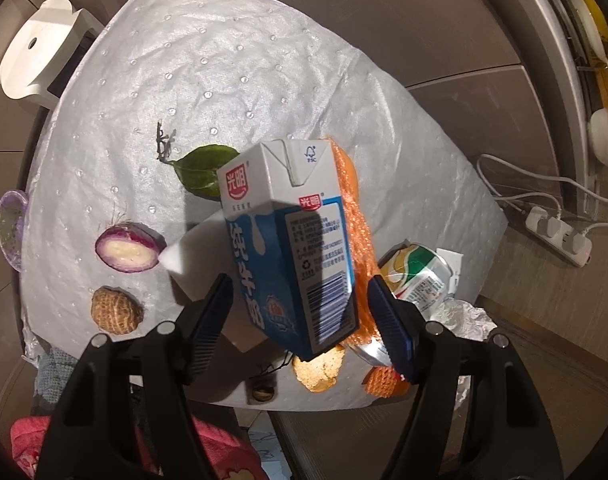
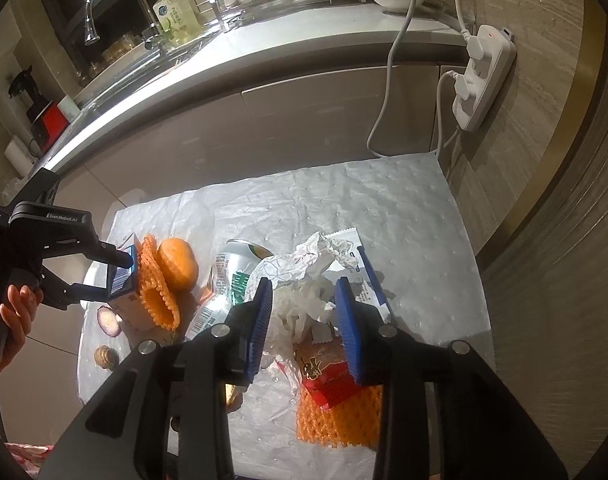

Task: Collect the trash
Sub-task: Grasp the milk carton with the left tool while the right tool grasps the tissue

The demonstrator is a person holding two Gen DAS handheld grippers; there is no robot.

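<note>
Left gripper [image 1: 300,312]: jaws wide, clamped on milk carton [image 1: 292,240] together with orange foam net [image 1: 353,240], at centre of left wrist frame, above white padded sheet [image 1: 224,80].

Right gripper [image 2: 304,320]: jaws narrow, parted, pads clear of crumpled paper [image 2: 300,304] between them, at lower centre of right wrist frame.

On sheet: crushed can [image 1: 417,276], green leaf [image 1: 202,170], onion slice [image 1: 127,249], red wrapper [image 2: 327,380].

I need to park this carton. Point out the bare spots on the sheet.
Free: the far stretch of the white sheet beyond the green leaf, and the far right corner by the power strip. Crowded: near edge, around the can, crumpled paper and orange net.
</note>
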